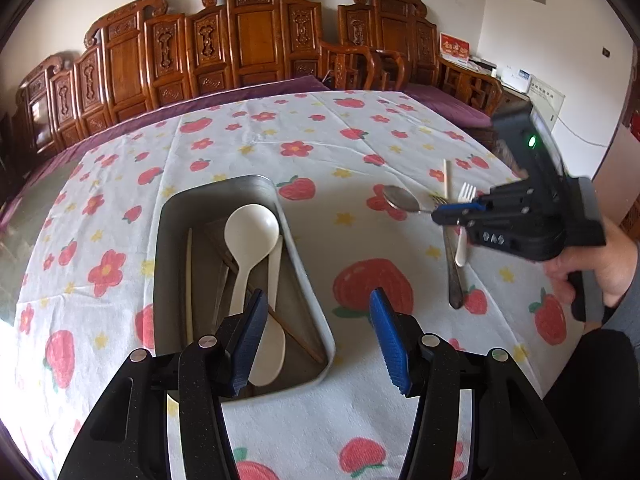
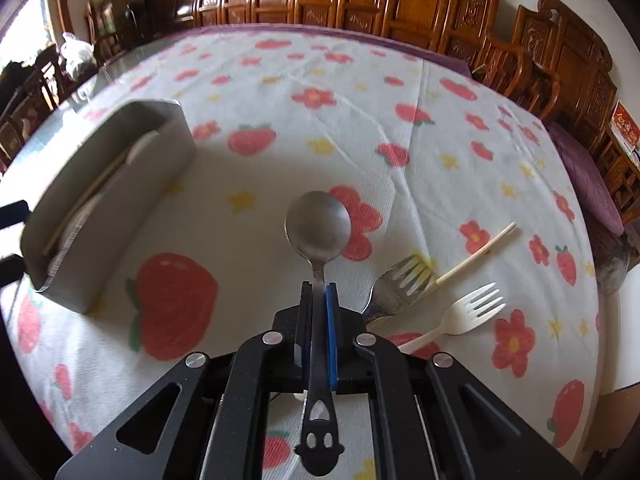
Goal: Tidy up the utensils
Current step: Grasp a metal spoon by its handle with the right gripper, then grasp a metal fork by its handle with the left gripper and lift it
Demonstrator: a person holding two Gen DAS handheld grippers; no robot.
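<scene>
The right gripper [image 2: 319,288] had its jaws pressed onto the handle of a metal spoon [image 2: 318,226], pinching it just below the bowl. The spoon's bowl jutted forward past the blue pads, above the flowered cloth of the worktop [image 2: 280,92], while its dark handle end, cut with a face-like pattern, ran back between the gripper's arms. In the left wrist view the same gripper was seen from the side in a person's hand [image 1: 600,276], the spoon's bowl sticking out towards the middle of the worktop.

Just right of the held spoon, a metal fork [image 2: 394,286] lay on the cloth with a single pale chopstick [image 2: 476,254] running out from beside its tines. A white plastic fork [image 2: 466,312] lay near them, closer to the worktop's edge.

The left gripper [image 1: 318,332] hung with its jaws spread and nothing between them, over the near end of a grey metal tray [image 1: 296,236]. Inside the tray lay a white plastic spoon [image 1: 250,236], a second white utensil beneath it, and chopsticks along the bottom. The tray stood well apart from the forks.
</scene>
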